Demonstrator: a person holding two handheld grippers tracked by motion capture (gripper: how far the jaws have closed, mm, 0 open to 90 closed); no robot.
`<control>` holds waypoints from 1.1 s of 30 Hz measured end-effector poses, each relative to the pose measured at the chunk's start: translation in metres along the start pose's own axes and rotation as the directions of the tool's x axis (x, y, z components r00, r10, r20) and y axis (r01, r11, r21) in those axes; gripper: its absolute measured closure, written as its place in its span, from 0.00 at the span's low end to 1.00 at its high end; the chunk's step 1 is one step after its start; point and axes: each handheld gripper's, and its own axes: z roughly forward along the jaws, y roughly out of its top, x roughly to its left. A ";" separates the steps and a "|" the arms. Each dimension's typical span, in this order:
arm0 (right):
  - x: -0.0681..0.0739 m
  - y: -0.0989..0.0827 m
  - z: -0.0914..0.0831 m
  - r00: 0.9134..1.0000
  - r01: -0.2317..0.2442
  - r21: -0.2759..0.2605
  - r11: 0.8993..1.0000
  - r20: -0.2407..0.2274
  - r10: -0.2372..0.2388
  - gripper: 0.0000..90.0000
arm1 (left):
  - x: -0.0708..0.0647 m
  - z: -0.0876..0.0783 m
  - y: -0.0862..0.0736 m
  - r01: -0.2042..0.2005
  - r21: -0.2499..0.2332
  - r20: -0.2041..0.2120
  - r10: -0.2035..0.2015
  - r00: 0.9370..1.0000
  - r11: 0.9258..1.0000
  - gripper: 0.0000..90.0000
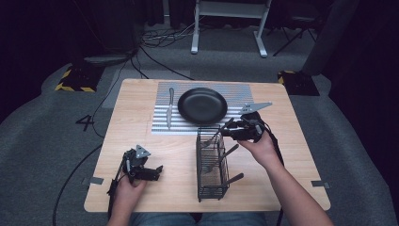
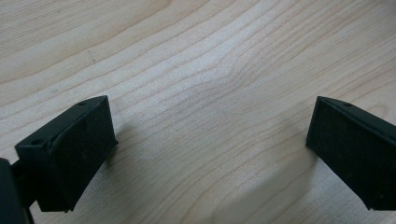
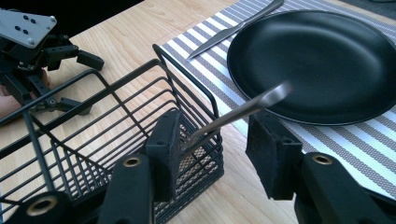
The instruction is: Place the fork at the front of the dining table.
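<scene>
1. Tabletop (image 1: 141, 122) carries a striped mat (image 1: 162, 127), black plate (image 1: 202, 105), knife (image 1: 170, 107) and wire basket (image 1: 211, 165).
2. Right gripper (image 3: 215, 140) is spread around a utensil handle (image 3: 243, 109) leaning from the basket, one pad touching it.
3. Left gripper (image 2: 210, 140) rests wide apart, empty, on bare wood.

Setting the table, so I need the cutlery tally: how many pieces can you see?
4. A knife lies on the striped mat left of the plate; three handles stick out of the wire caddy. More may be hidden inside it.
</scene>
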 end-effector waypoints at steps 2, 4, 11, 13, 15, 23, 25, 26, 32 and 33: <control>-0.001 0.000 0.002 1.000 -0.005 0.006 1.000 -0.003 0.005 0.65 | 0.000 0.000 0.000 0.002 0.001 -0.001 -0.002 1.000 1.000 0.01; -0.002 -0.001 0.006 1.000 -0.013 0.008 1.000 -0.014 0.013 0.67 | 0.000 0.000 0.000 0.004 0.001 -0.002 -0.004 1.000 1.000 0.01; -0.005 -0.002 0.007 0.999 -0.030 -0.017 0.999 -0.029 0.030 0.75 | 0.000 0.000 0.000 0.010 -0.001 -0.005 -0.010 1.000 1.000 0.01; -0.005 -0.002 0.006 0.999 -0.038 -0.025 0.999 -0.030 0.037 0.79 | 0.000 0.000 0.000 0.010 -0.001 -0.004 -0.010 1.000 1.000 0.01; -0.006 -0.003 0.005 0.998 -0.047 -0.033 0.998 -0.035 0.046 0.81 | 0.000 0.000 0.000 0.010 -0.002 -0.005 -0.010 1.000 1.000 0.01; -0.008 -0.004 0.005 0.995 -0.084 -0.044 0.996 -0.066 0.081 0.88 | 0.000 0.000 0.000 0.010 -0.002 -0.005 -0.010 1.000 1.000 0.01; -0.006 -0.004 0.004 0.994 -0.081 -0.051 0.995 -0.078 0.077 0.89 | 0.000 0.000 0.000 0.010 -0.001 -0.005 -0.010 1.000 1.000 0.01; -0.005 -0.003 0.003 0.994 -0.076 -0.053 0.996 -0.079 0.071 0.90 | 0.000 0.000 0.000 0.010 -0.002 -0.004 -0.010 1.000 1.000 0.01; 0.004 0.002 -0.001 0.997 -0.024 -0.072 0.997 -0.072 0.019 0.95 | 0.000 0.000 0.000 0.010 -0.001 -0.005 -0.010 1.000 1.000 0.01; 0.006 0.003 -0.002 0.998 -0.014 -0.075 0.997 -0.068 0.009 0.95 | 0.000 0.000 0.000 0.009 -0.001 -0.005 -0.009 1.000 1.000 0.01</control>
